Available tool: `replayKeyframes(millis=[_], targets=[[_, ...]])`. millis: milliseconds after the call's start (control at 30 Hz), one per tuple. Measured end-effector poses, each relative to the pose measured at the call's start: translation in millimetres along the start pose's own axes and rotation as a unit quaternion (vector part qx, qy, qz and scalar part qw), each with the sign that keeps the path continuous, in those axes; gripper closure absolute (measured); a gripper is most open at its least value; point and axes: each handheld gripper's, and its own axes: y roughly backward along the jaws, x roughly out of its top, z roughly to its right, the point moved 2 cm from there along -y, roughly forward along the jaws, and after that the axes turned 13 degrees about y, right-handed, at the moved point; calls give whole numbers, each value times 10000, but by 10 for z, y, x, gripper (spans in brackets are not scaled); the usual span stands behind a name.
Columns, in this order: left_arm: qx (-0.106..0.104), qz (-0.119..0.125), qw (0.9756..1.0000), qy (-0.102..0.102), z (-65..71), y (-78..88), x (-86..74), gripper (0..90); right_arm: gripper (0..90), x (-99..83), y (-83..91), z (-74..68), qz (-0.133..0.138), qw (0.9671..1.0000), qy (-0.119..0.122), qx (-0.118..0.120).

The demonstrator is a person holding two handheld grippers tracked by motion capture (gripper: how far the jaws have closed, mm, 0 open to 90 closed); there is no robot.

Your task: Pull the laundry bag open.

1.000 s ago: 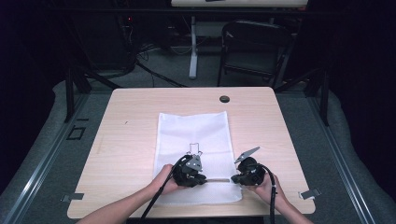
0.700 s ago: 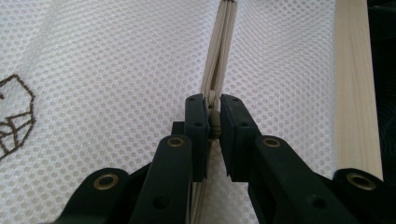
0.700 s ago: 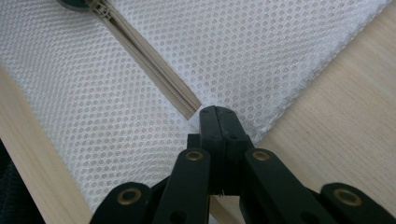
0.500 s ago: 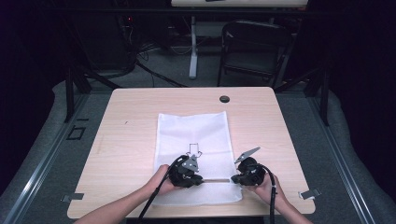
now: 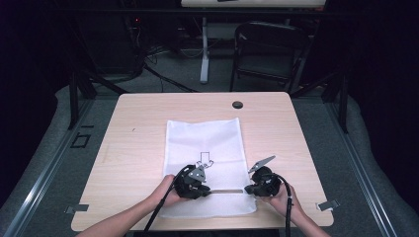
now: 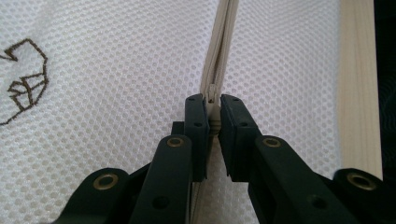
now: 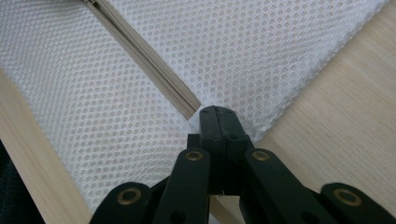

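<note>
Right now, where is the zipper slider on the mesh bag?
In the left gripper view, the zipper slider sits pinched between the left gripper jaws, on the mesh bag.

The left gripper point(image 6: 213, 119) covers the zipper pull point(image 6: 213, 122) — just a sliver peeks out between its jaws, shape impossible to read. Left of that claw, the brown emblem point(image 6: 25, 77) runs off the picture's edge. Over at the right gripper point(image 7: 218, 116), the zipper point(image 7: 149, 60) ends under the jaws — whether fabric or tape is pinched there, can't tell.
</note>
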Motion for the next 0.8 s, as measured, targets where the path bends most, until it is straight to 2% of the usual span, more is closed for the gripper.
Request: replayKeyframes(millis=[233,267,333,667,733,800], targets=[[30,-9,10000,56,-36,57,-71,819,900,0,-2,-1,3,10000,7,-21],[63,-46,10000,27,-38,60,-76,819,900,-1,-15,-10,90,9999,-59,-33],[20,-29,10000,62,-39,63,-83,819,900,0,-2,-2,3,10000,5,-22],[17,-27,10000,41,-52,97,-133,819,900,1,-2,-1,-3,10000,12,-18],[85,-84,9999,37,-58,111,-150,819,900,1,-3,-1,-1,10000,14,-22],[42,-45,9999,91,-77,131,-182,820,900,-1,-15,-10,89,9999,-66,-34]])
